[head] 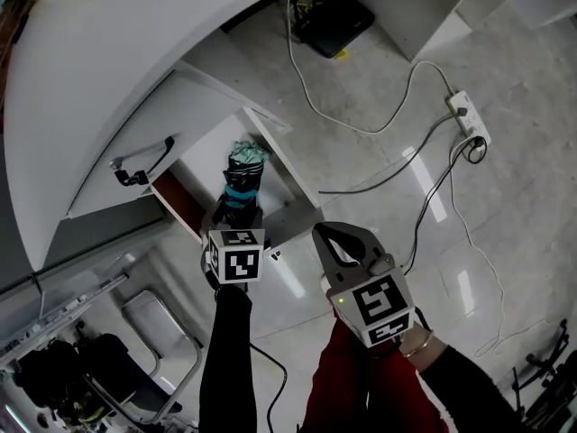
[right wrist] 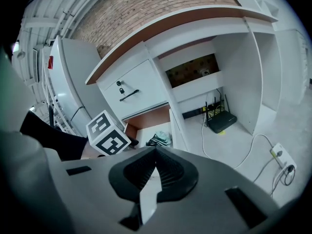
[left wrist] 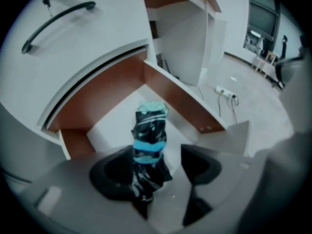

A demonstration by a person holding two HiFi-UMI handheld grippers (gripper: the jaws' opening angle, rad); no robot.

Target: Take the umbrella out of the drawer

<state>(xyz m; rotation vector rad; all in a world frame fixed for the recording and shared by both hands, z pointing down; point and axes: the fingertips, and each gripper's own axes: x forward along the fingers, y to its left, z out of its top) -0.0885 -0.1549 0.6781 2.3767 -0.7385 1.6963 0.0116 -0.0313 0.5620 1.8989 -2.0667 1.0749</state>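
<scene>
Right below the left gripper (head: 239, 213): the drawer (head: 183, 201), pulled out, brown side walls, white bottom. Holds the folded umbrella (head: 243, 177), black with teal bands, teal end pointing away from the gripper, near end reaching up between its jaws. Jaws spread wide there, so not clamping anything. Looks to be touching the left jaw, with a clear gap to the right one. Up and to the left of that gripper, a white front with a black handle (left wrist: 56, 17).

Right gripper (head: 325, 234) off to the right of the left one, just outside the drawer's right wall, over the floor (head: 379, 152). Jaws pressed together, nothing between them.

Room-wise: brown walls close on the left gripper's left and right, open above. Past the right gripper, lots of free floor. Just loose cables (head: 361, 132), a power strip (head: 469, 118) and a black router (head: 327, 16) farther out.
</scene>
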